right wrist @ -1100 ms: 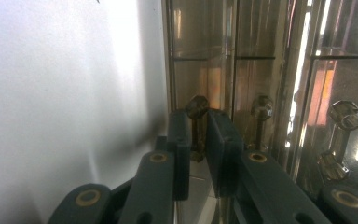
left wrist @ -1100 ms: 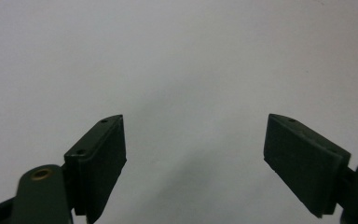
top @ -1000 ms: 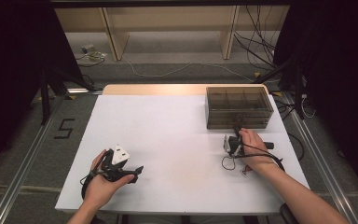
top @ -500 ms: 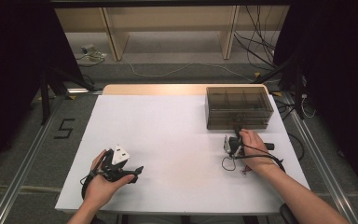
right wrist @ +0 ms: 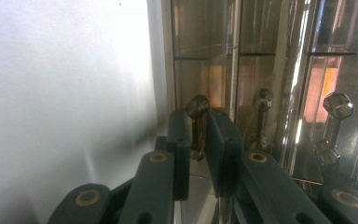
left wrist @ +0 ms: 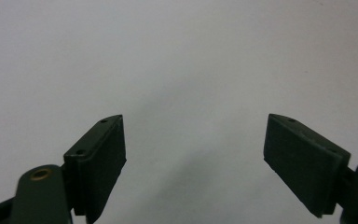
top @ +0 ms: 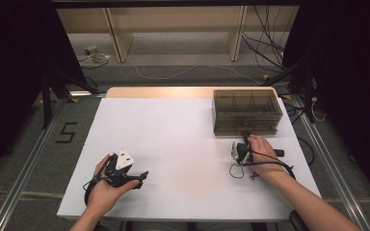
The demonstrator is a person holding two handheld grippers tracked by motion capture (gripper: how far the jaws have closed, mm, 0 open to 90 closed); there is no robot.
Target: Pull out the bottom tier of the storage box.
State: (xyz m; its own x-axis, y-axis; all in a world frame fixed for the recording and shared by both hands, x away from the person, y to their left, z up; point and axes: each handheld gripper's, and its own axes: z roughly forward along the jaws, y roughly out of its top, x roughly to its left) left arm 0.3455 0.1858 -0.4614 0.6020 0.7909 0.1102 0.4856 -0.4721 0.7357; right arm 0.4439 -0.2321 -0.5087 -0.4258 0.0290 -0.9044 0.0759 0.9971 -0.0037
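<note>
A smoky clear drawer box [top: 247, 111] stands at the table's back right. My right gripper [top: 244, 140] reaches to its front face. In the right gripper view the gripper [right wrist: 198, 140] is shut on the stem of a small faceted drawer knob [right wrist: 197, 106], one pad on each side. Two more knobs [right wrist: 262, 100] [right wrist: 338, 106] line up beside it on the neighbouring drawers. My left gripper [top: 141, 176] rests in a hand at the table's front left, far from the box. It stands open [left wrist: 193, 154] over bare white table, with nothing between its fingers [left wrist: 103, 156].
The white table [top: 183, 139] has wide bare room between the two hands. A wooden strip [top: 164, 92] runs along its far edge. Cables trail from the right gripper [top: 265, 163] and lie on the floor behind the table.
</note>
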